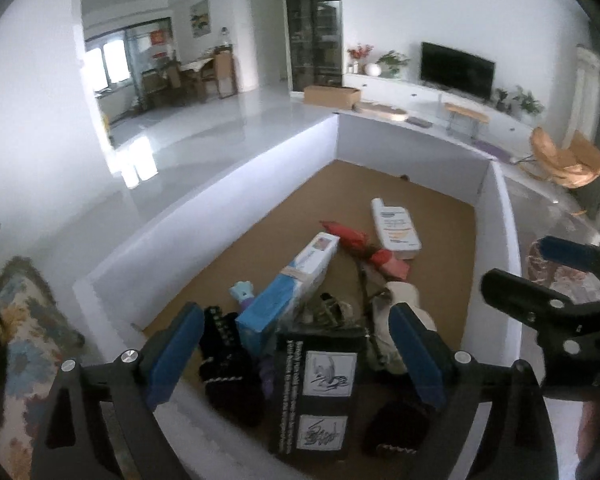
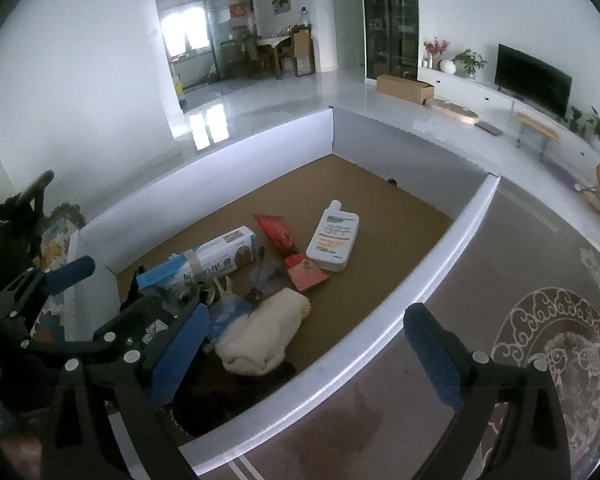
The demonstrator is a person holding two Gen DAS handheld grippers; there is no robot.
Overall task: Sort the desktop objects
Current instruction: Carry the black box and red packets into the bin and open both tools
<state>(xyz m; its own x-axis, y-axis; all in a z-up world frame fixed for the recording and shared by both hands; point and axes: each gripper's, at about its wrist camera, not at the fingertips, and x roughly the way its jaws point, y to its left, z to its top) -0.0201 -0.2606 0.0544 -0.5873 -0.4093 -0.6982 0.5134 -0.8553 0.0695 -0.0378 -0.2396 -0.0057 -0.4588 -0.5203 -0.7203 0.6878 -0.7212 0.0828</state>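
1. While both claws stand released with nothing between their pads, the left claw (image 1: 296,354) hangs directly over the pile at the bottom centre of its frame.
2. The black box (image 1: 314,394) with white printed panels lies right below and between its jaws, long axis running up the frame, along the fingers.
3. The right claw (image 2: 308,354) sits at the lower right, straddling the white wall (image 2: 364,336) of the brown-floored surface; the left looks nearer.
4. Farther up the frame lie a blue-and-white carton (image 1: 290,280), a cream cloth (image 2: 260,340) and a white bottle (image 2: 334,240).
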